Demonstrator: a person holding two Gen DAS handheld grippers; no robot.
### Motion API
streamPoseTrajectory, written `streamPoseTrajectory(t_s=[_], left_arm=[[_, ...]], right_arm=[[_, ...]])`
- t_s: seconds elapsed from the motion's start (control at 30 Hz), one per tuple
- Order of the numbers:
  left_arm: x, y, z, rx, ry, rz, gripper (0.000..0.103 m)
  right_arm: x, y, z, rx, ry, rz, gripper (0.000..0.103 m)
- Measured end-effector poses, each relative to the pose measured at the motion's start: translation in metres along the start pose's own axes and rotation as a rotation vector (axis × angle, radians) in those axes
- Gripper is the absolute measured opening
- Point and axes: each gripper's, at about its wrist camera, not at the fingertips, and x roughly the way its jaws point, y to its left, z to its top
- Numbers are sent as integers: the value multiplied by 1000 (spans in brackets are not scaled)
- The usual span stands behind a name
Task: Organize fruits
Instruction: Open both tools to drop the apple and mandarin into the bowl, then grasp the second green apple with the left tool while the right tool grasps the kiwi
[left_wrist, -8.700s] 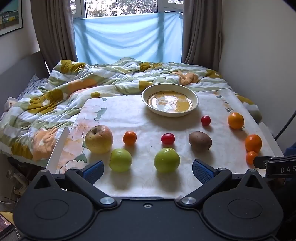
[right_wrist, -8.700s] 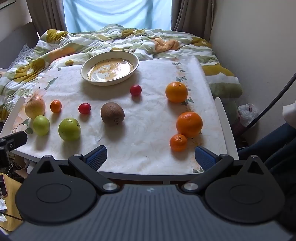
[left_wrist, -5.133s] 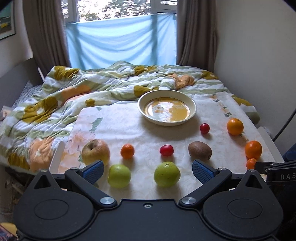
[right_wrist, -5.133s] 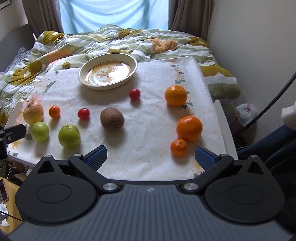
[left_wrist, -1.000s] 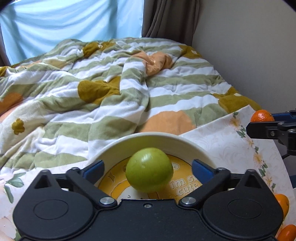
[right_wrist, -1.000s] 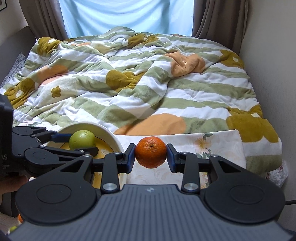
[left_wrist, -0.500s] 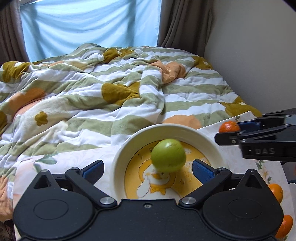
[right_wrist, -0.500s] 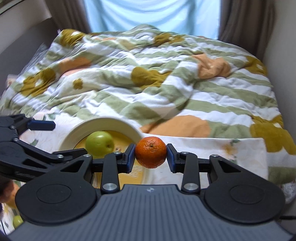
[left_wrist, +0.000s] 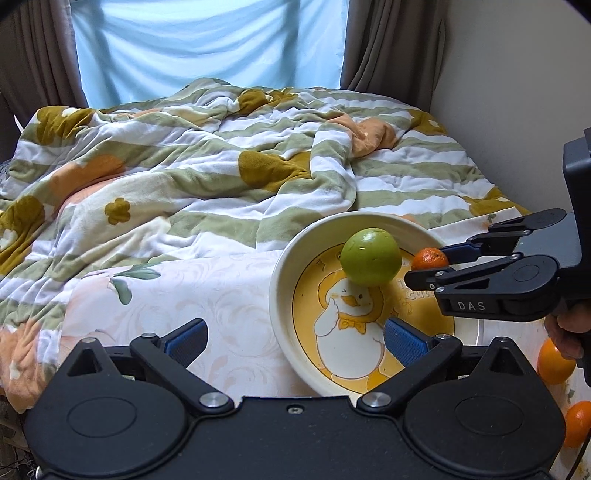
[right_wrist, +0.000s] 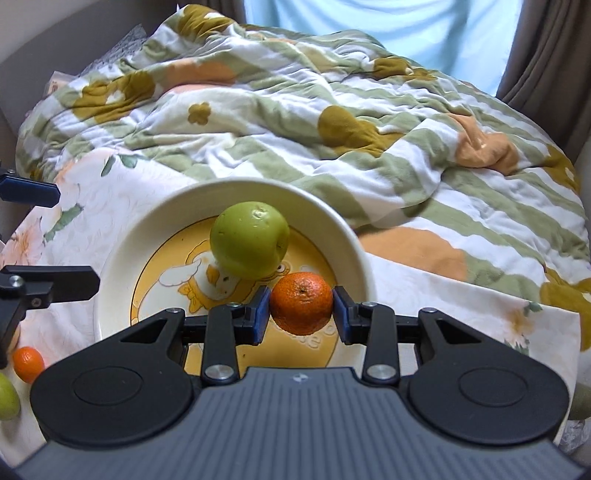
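A cream bowl (left_wrist: 280, 273) with a duck picture stands on the floral tablecloth, and a green apple (left_wrist: 370, 257) lies in its far half. My right gripper (right_wrist: 301, 312) is shut on a small orange mandarin (right_wrist: 301, 308) and holds it low over the bowl (right_wrist: 118, 258), just right of the green apple (right_wrist: 249, 240). Whether the mandarin touches the bowl's floor I cannot tell. In the left wrist view the right gripper (left_wrist: 428, 264) reaches in from the right with the mandarin (left_wrist: 428, 258). My left gripper (left_wrist: 293, 341) is open and empty, over the bowl's near left rim.
Two oranges (left_wrist: 554, 362) (left_wrist: 576, 424) lie on the cloth at the right, by a hand (left_wrist: 565, 332). A small orange (right_wrist: 27, 363) and another green apple (right_wrist: 5, 400) lie left of the bowl. A rumpled striped blanket (left_wrist: 221, 166) covers the bed behind.
My left gripper has drawn back and to the left, leaving the green apple in the bowl. My right gripper has rolled and come down over the bowl with the mandarin, beside the apple.
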Motion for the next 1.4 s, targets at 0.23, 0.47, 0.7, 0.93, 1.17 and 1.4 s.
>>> streamPoseTrajectory(t_s=[0.23, 0.47, 0.7, 0.93, 1.17, 1.4], left_arm=[[-11, -1, -7, 9, -20, 11, 103], [-29, -9, -10, 15, -53, 16, 103], [-60, -19, -16, 18, -108, 37, 103], [-103, -33, -32, 5, -172, 57, 103], [-149, -46, -57, -14, -245, 92, 103], [-184, -55, -98, -65, -294, 119, 103]], right_arm=[[-14, 3, -1, -1, -44, -56, 103], [-41, -4, -6, 73, -80, -68, 103], [-76, -4, -15, 128, -114, -82, 103], [-126, -3, -33, 165, -161, -82, 103], [-179, 4, -59, 178, -201, -111, 103], [-217, 21, -93, 164, -224, -105, 103]])
